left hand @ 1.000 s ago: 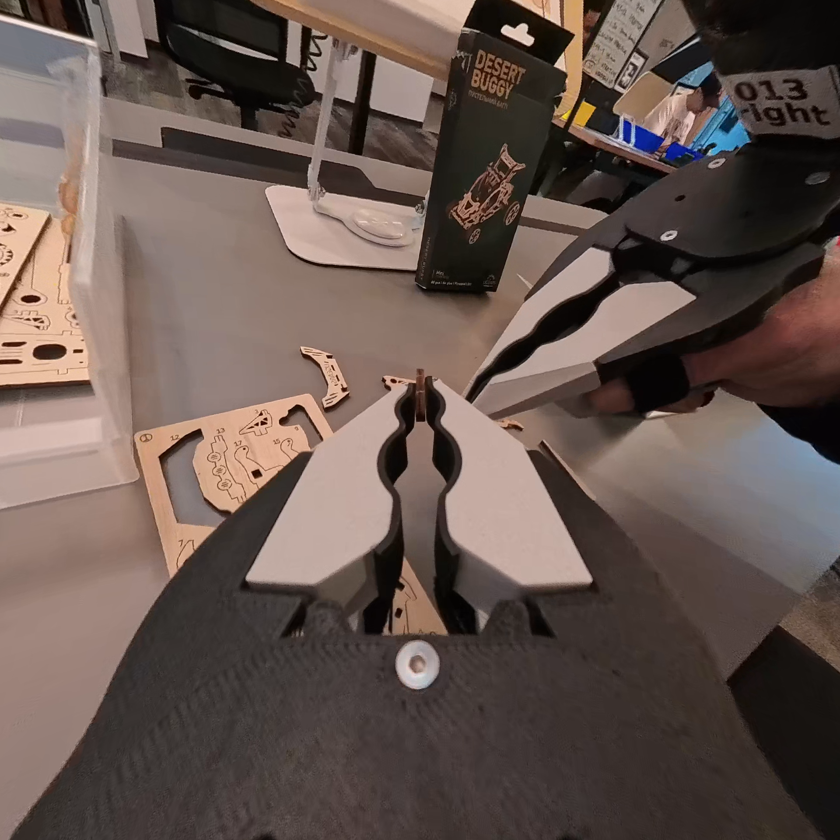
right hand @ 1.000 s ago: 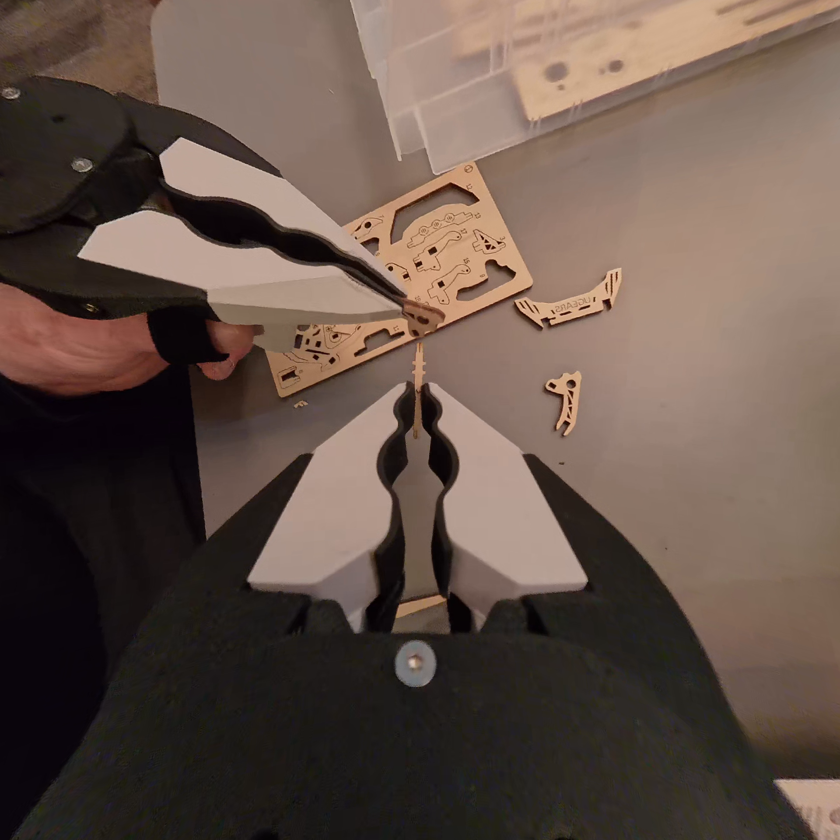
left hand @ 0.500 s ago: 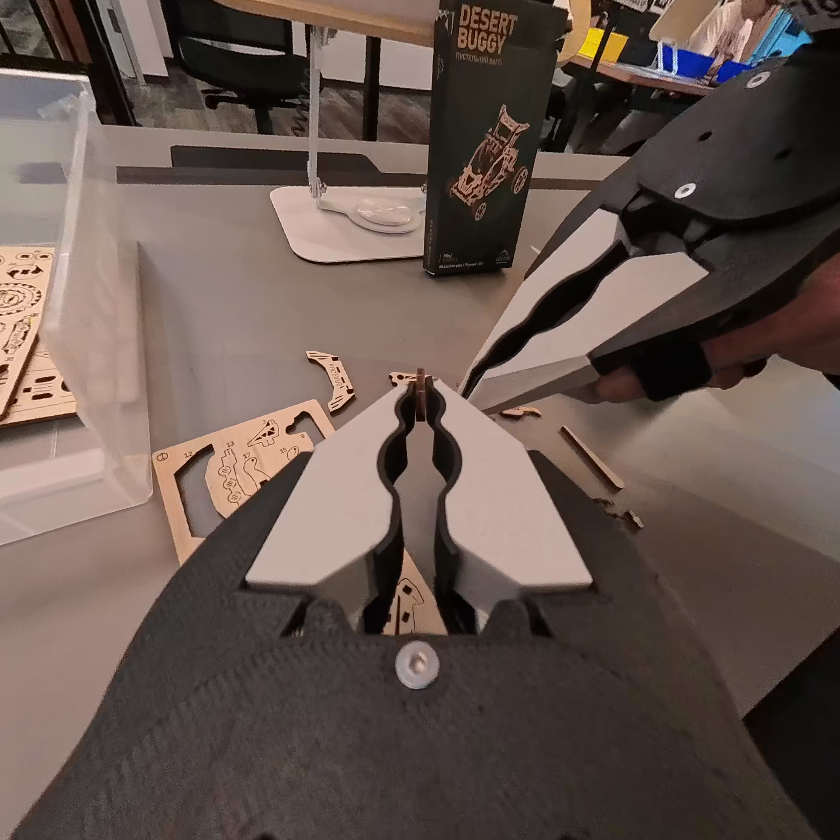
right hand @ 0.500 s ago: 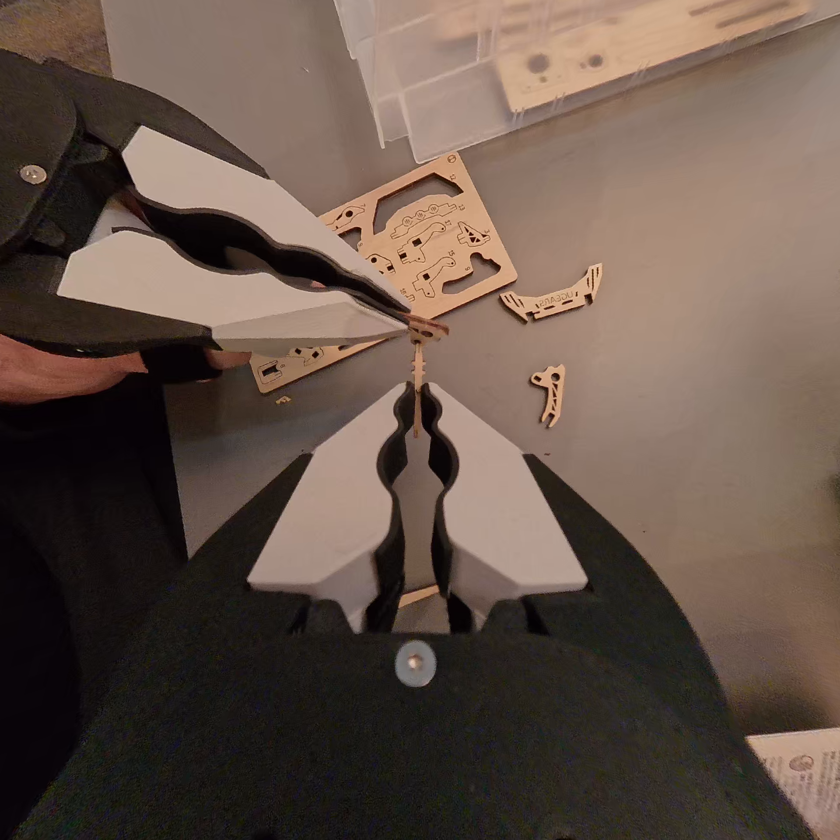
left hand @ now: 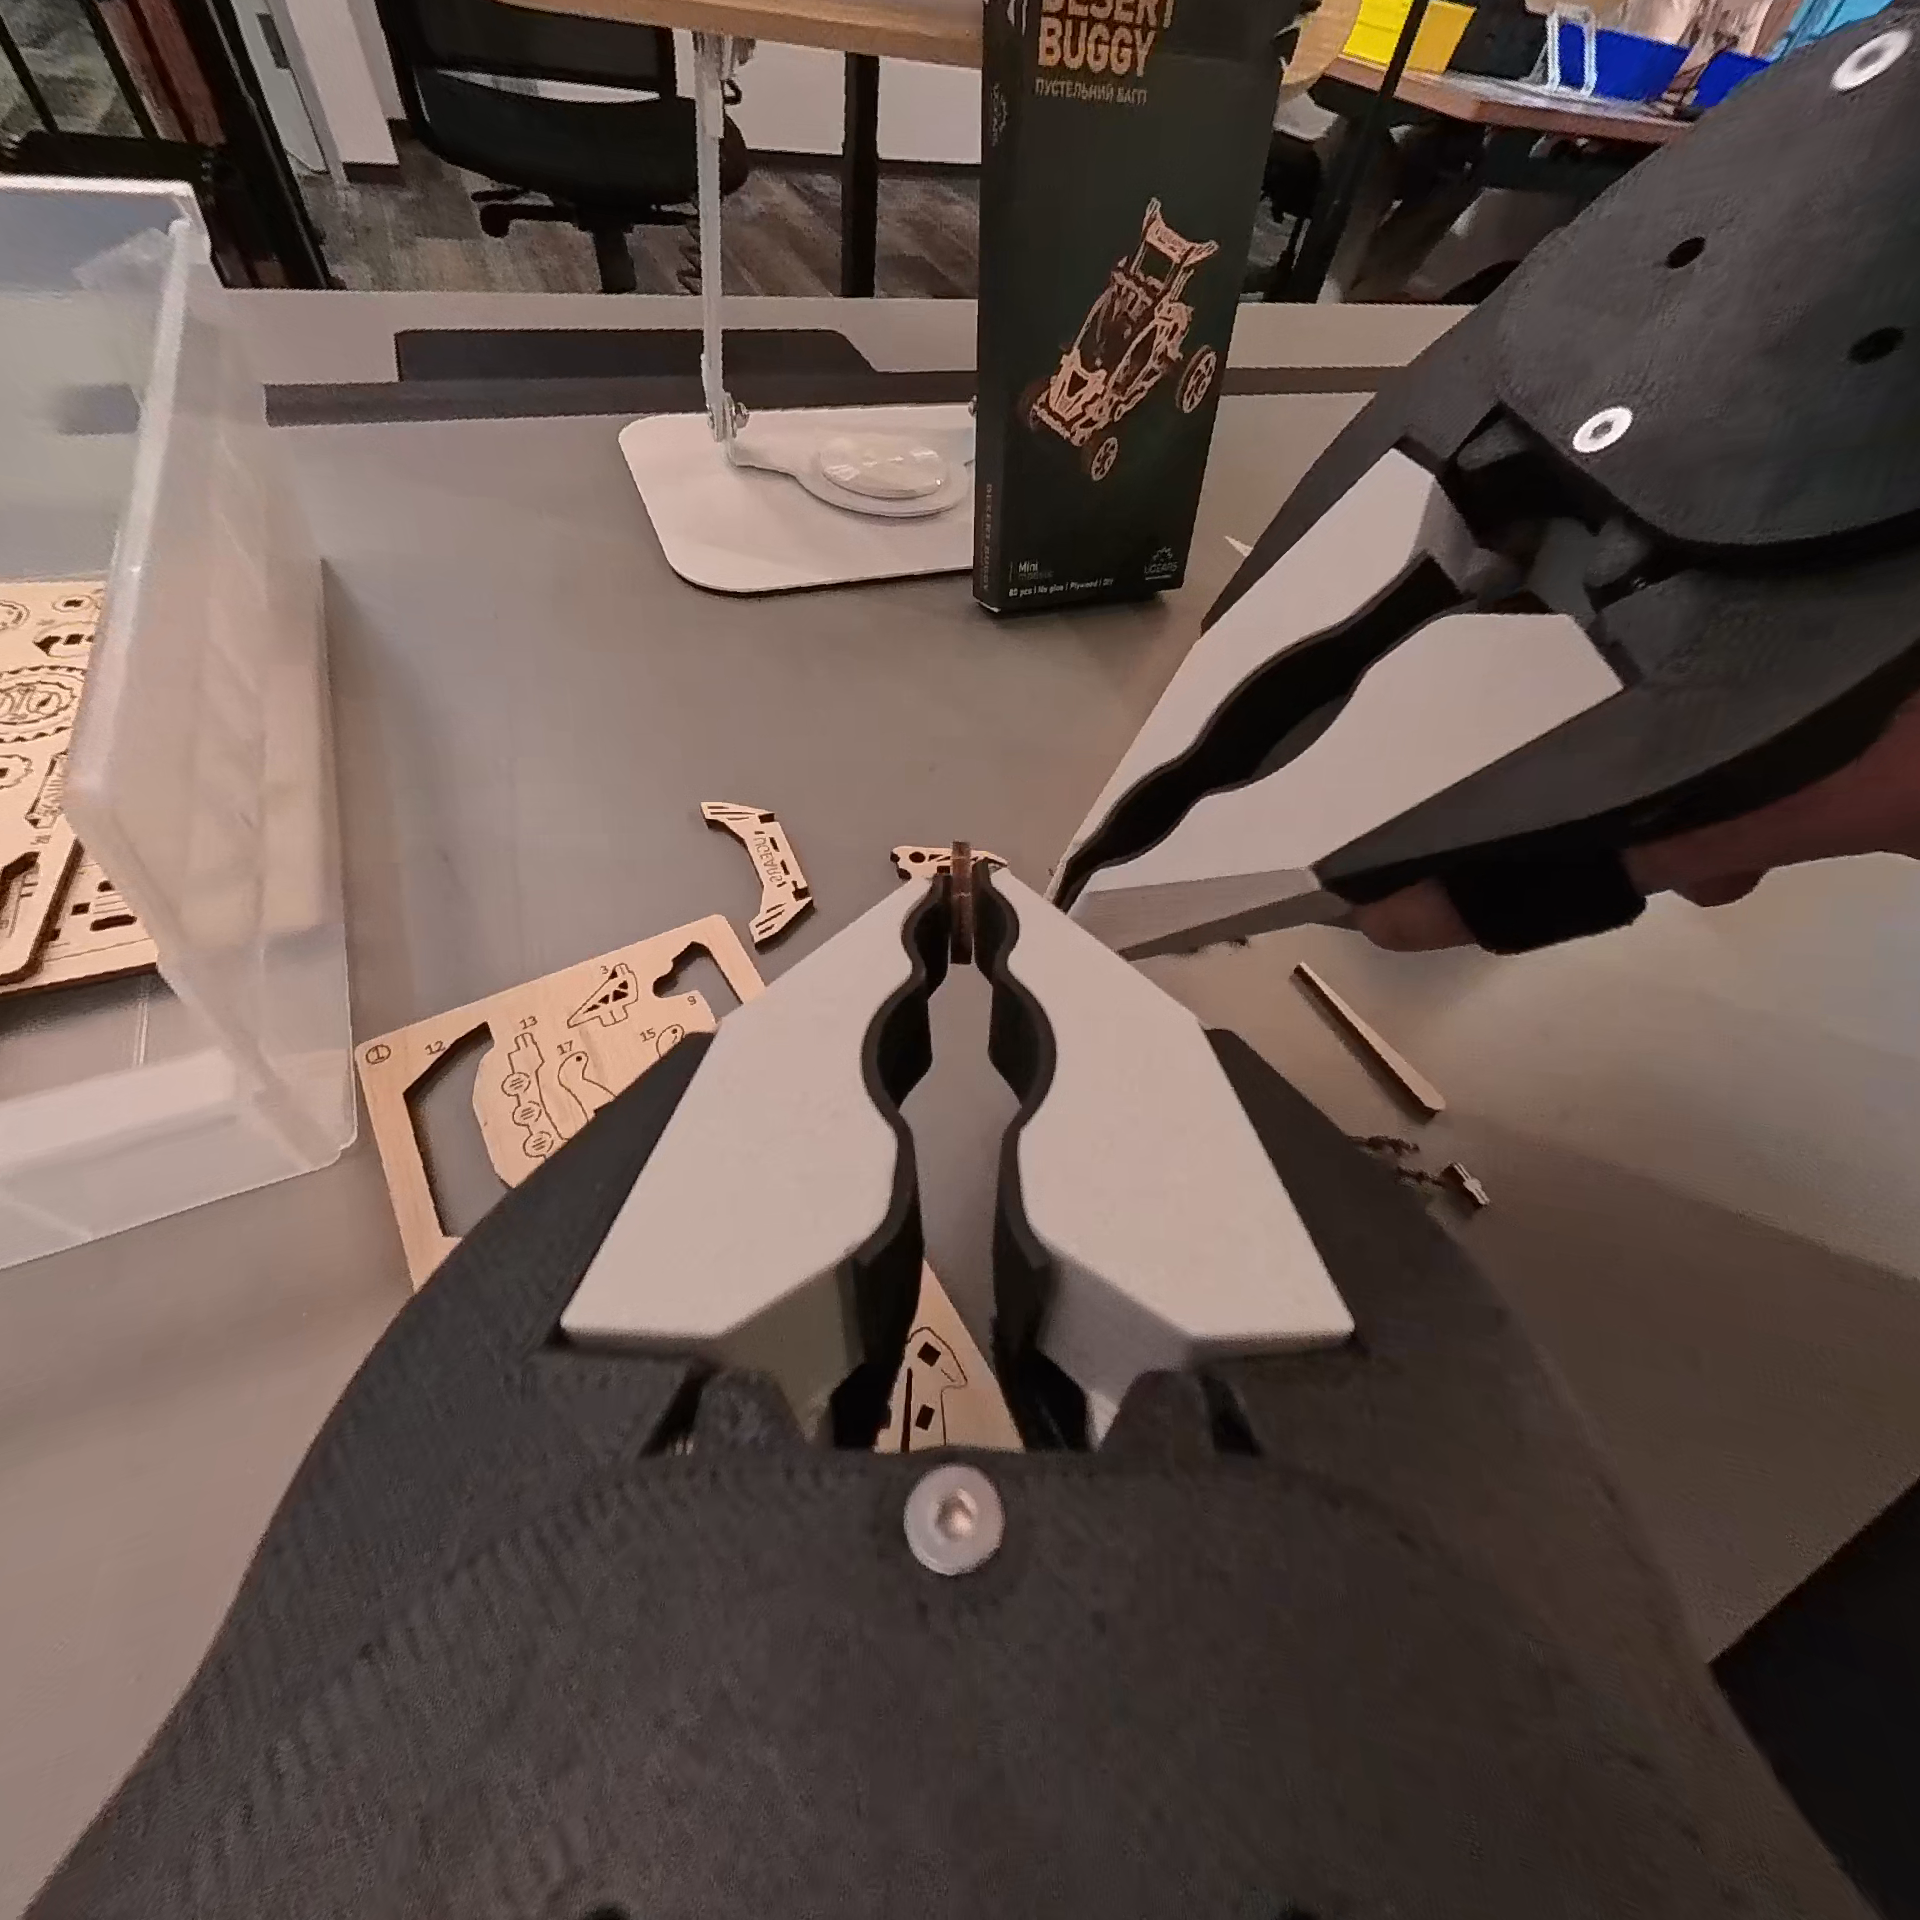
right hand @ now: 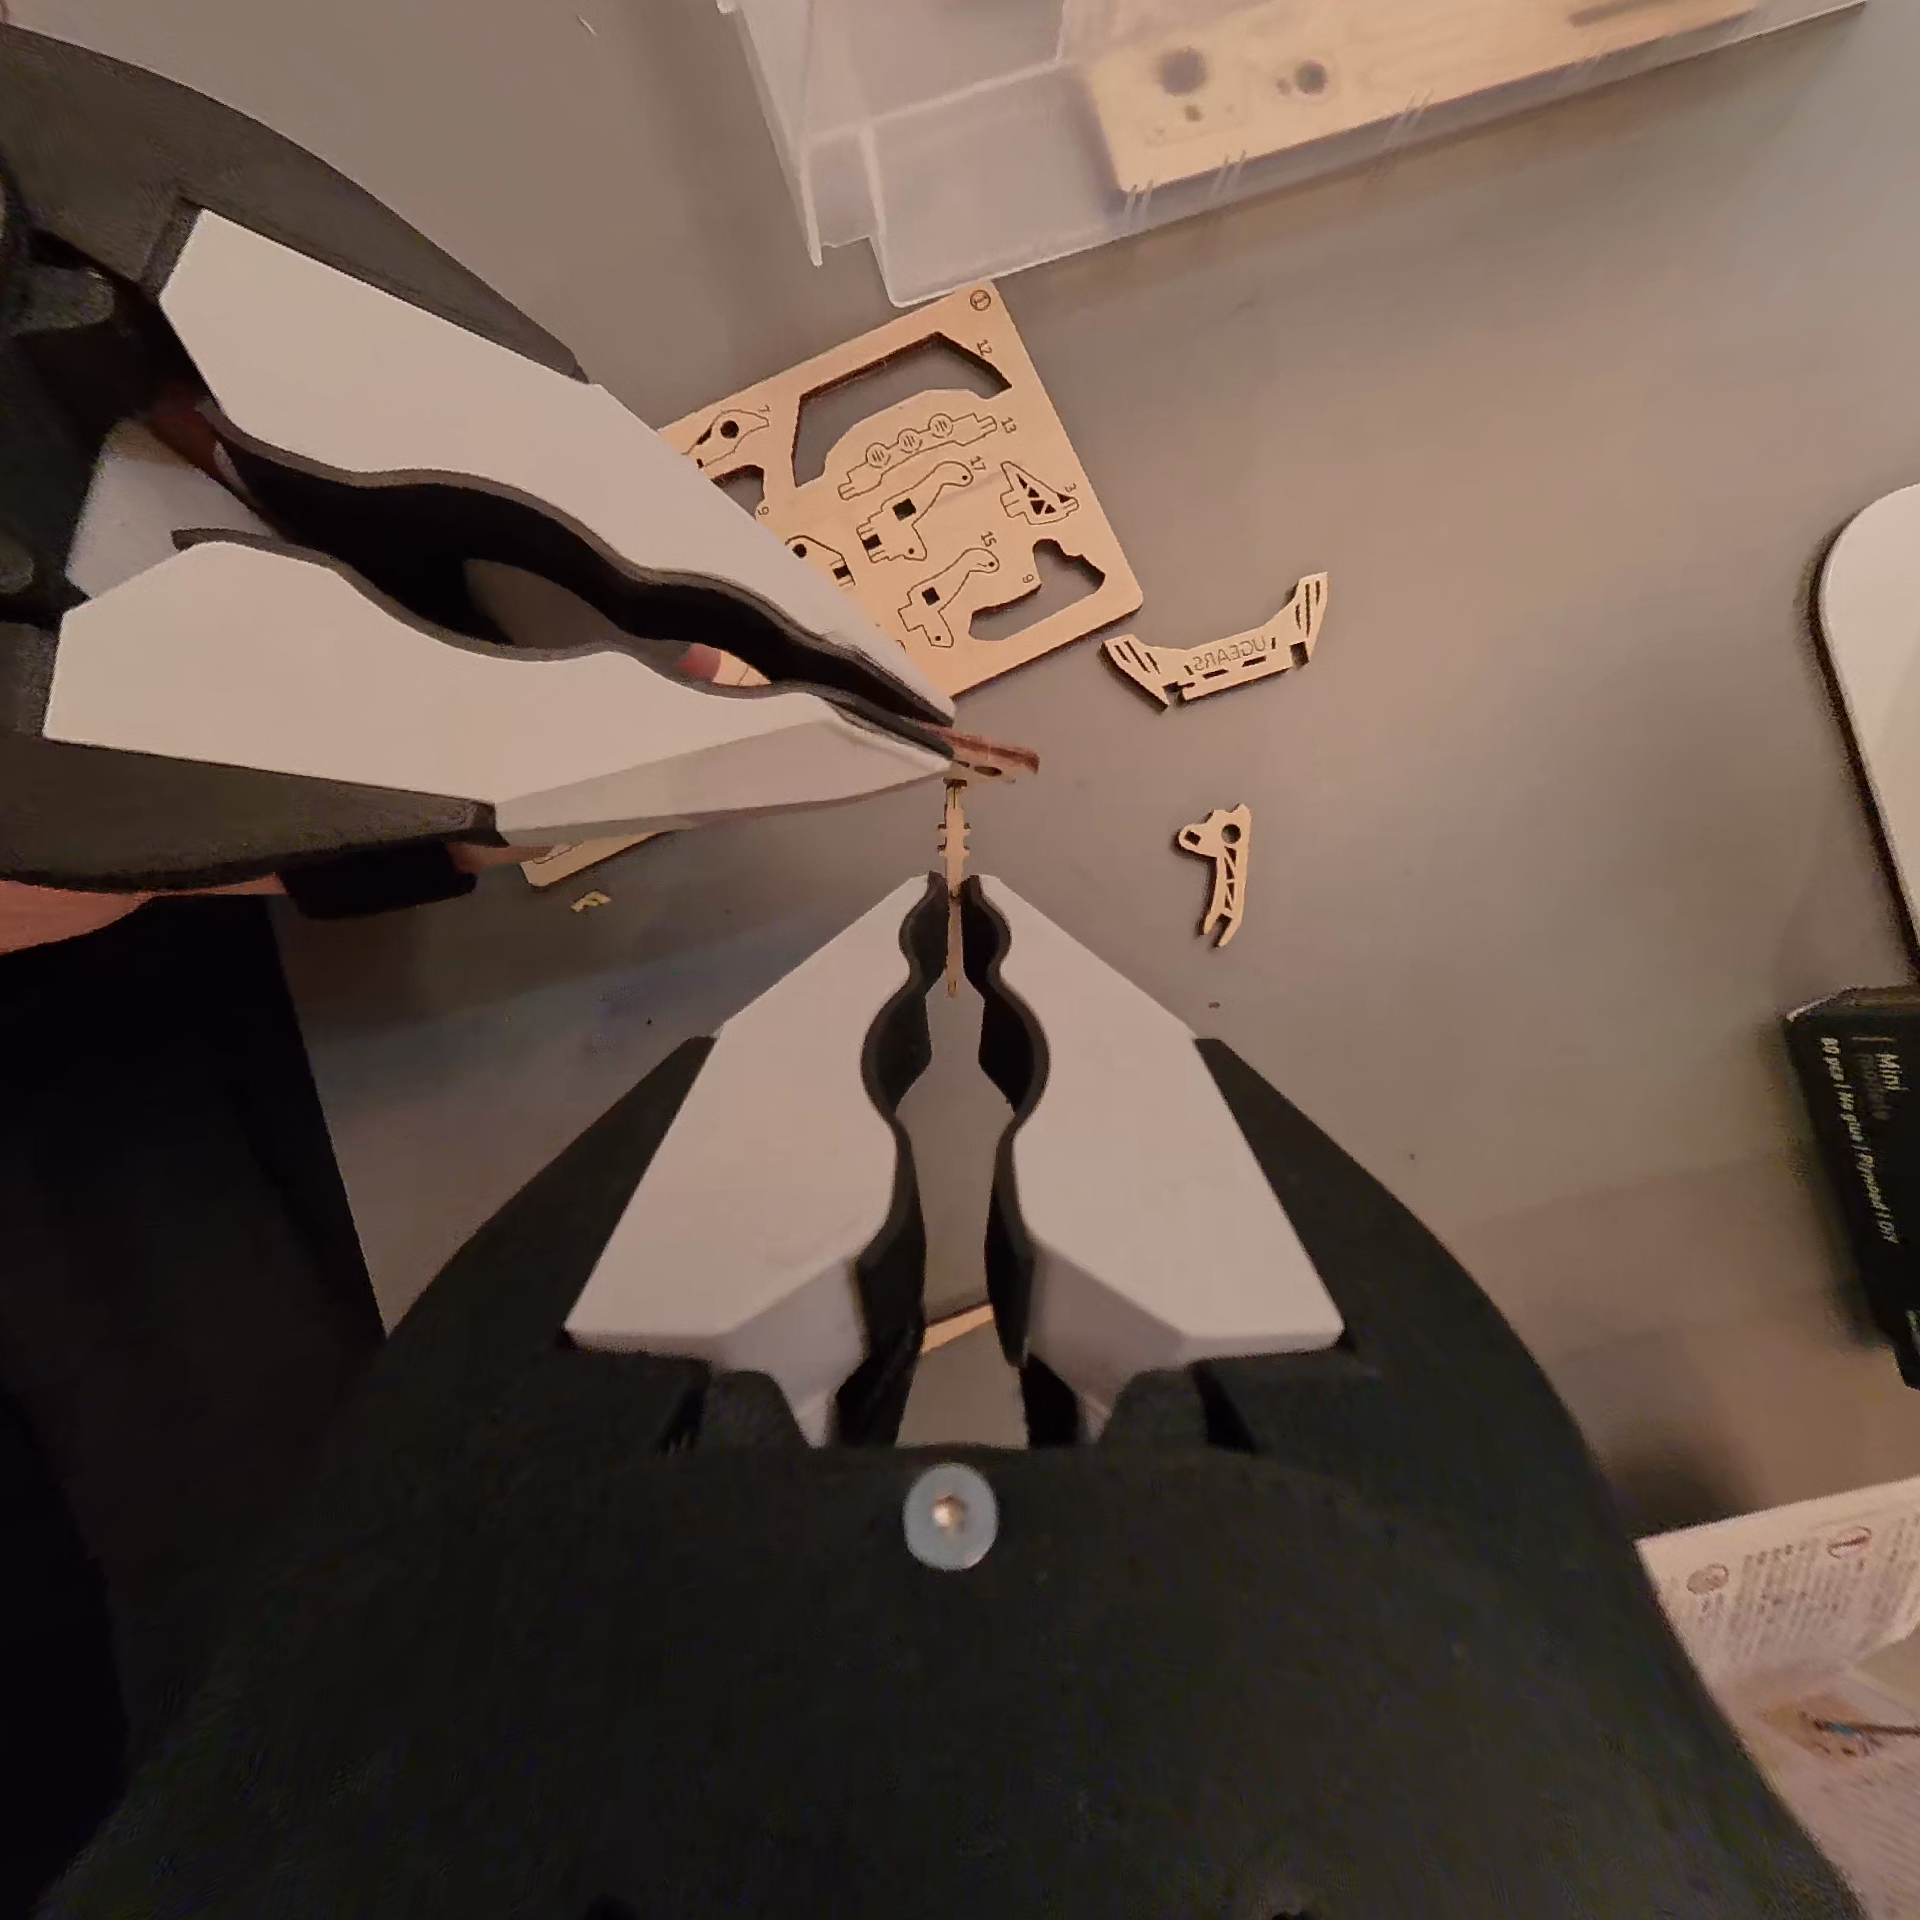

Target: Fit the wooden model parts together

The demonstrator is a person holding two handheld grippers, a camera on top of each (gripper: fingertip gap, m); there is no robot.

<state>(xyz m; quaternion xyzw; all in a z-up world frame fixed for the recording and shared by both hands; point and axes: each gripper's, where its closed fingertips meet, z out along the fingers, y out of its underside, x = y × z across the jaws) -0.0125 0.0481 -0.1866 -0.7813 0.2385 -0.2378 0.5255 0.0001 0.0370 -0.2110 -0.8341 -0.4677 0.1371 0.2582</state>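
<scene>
Progress check: mating step is in hand, not finished as far as I can judge.

Left gripper (left hand: 961, 904) is clamped down on a small flat wooden part (left hand: 962, 906), edge-on to its own camera, pads pressing both faces. From the right wrist view the same part (right hand: 1000, 762) sticks out past the left gripper's tips, lying roughly flat.

Right gripper (right hand: 953, 914) is closed tight on a thin notched wooden strip (right hand: 954, 831), which points forward out of the tips. Its far end sits right at the underside of the left-held part; I cannot tell whether it is touching, started in a slot, or just short of it. Both parts are in the air above the desk (right hand: 1455, 416).

What looks done: both pieces are picked up and brought tip to tip.

What is left:
- seating the strip in the other part
- two loose cut-outs on the desk: a curved bracket piece (right hand: 1216, 657) and a small hooked piece (right hand: 1221, 868)
- a partly emptied parts sheet (right hand: 935, 509) with several pieces not punched out
- more sheets in the clear plastic bin (left hand: 187, 675)

My estimate: early in the build. No assembled sub-unit is visible anywhere. The kit box (left hand: 1117, 312) stands at the back of the desk, clear of the work.
</scene>
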